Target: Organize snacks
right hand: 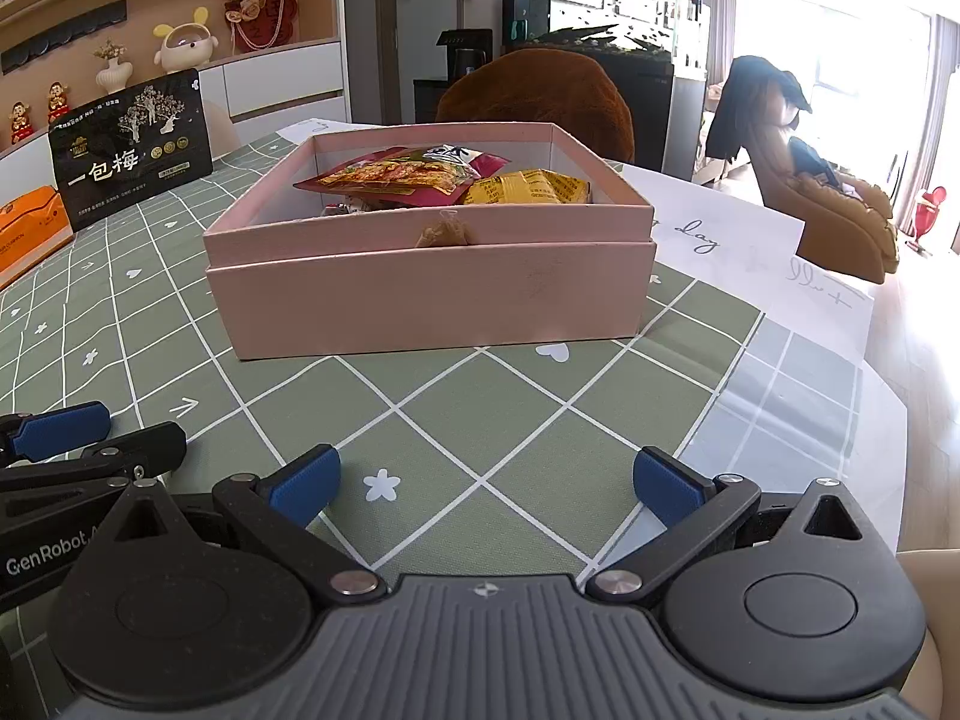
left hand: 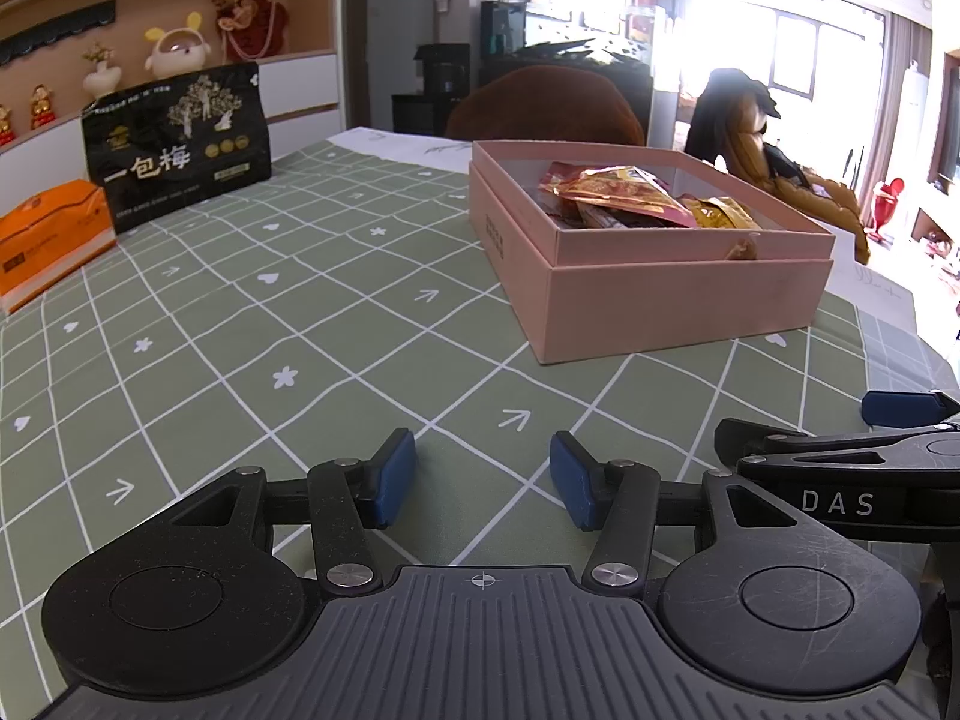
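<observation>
Black pouch (left hand: 177,141) beside orange box (left hand: 51,234)

2 low wrist views, angled down, sharing pink box (left hand: 660,294)

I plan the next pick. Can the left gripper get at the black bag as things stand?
Probably yes. The left gripper is open and empty, and only bare tablecloth lies between it and the black bag; the orange box stands aside.

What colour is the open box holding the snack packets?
Pale pink, the box shows best in the right wrist view.
</observation>
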